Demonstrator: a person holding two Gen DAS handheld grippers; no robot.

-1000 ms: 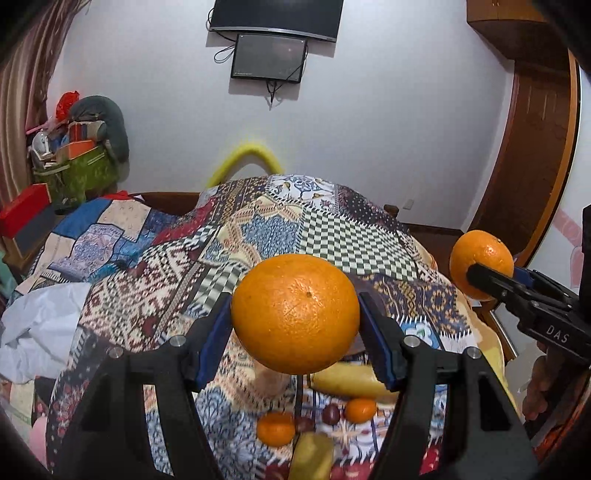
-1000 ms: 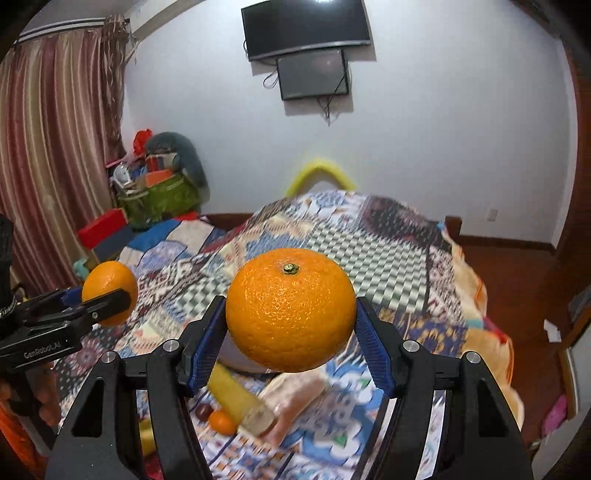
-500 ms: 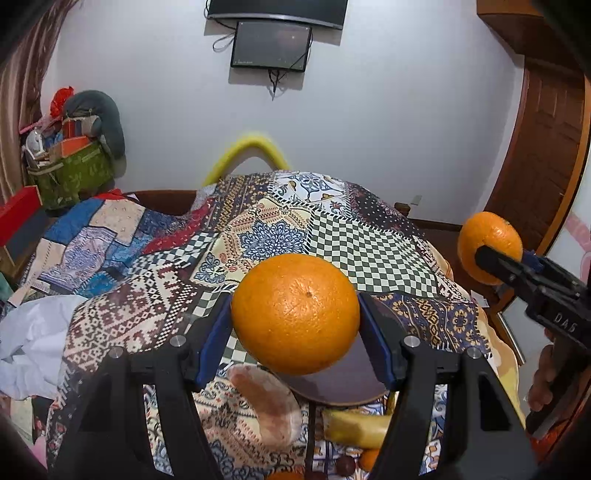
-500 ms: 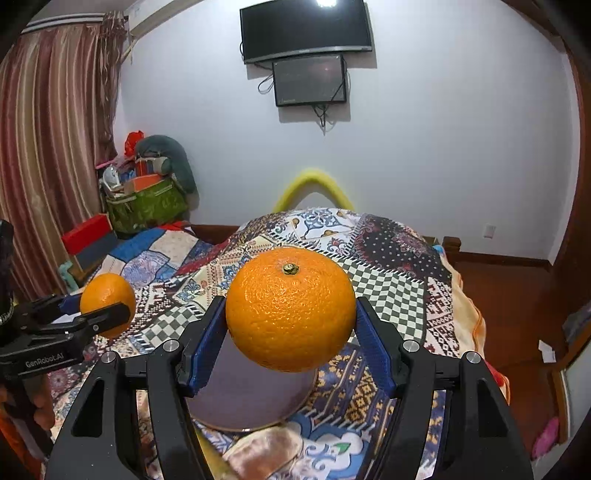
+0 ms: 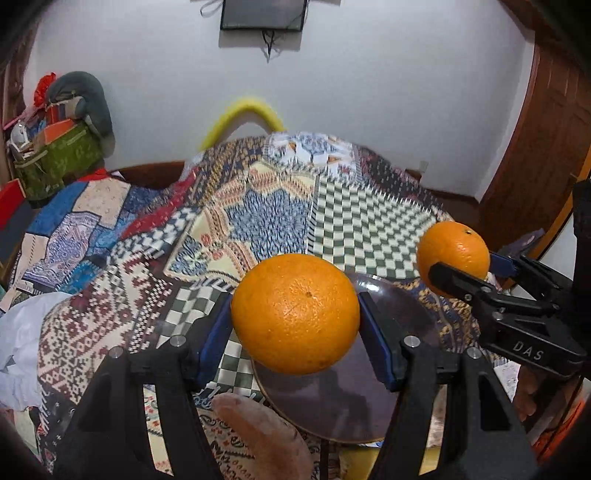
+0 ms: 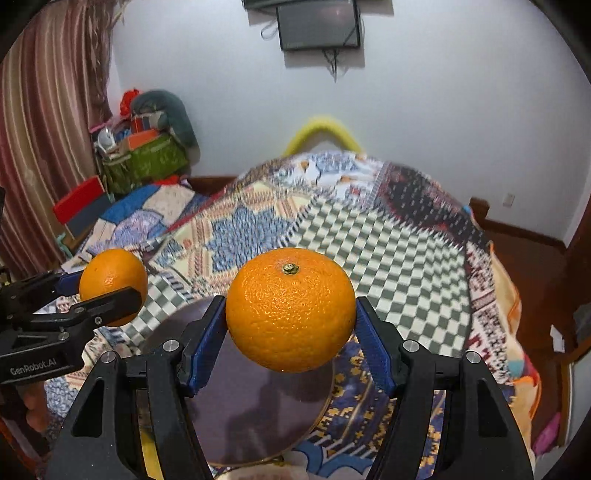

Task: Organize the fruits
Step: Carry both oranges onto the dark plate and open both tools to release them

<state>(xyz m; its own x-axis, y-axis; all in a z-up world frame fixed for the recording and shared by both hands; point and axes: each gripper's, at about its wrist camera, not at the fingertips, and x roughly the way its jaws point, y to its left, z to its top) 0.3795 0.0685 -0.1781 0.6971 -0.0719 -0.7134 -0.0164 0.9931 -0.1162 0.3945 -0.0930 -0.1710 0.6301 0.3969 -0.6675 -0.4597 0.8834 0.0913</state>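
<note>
Oranges fill both views, one clamped in each hand-held tool. In the left wrist view, a large orange (image 5: 295, 314) sits squarely between the blue pads of the left gripper (image 5: 295, 325), whose jaws are clenched on its sides; the fruit's small navel dimple faces the camera. It hangs in the air above a dark round plate (image 5: 351, 406) that lies on the bed.

To the right in that view, the right gripper (image 5: 458, 266) reaches in from the edge, its jaws grasping a second orange (image 5: 454, 254), held over the plate's far right rim. In the right wrist view this second orange shows its green-brown stem end on top, gripped between blue pads above the same plate.

A brownish, oblong fruit (image 5: 266, 439) lies on the bedspread just beside the plate's near left edge; what kind it is cannot be told.

The bed is covered by a patchwork quilt (image 5: 258, 214) of checks, florals and geometric bands. A yellow curved tube (image 5: 243, 114) rises behind the bed's far end. Beyond stands a white wall with a dark screen (image 5: 264, 14) mounted high. A green bag (image 5: 55, 162) stuffed with belongings sits at the left, and a wooden door (image 5: 543, 147) is at the right.
</note>
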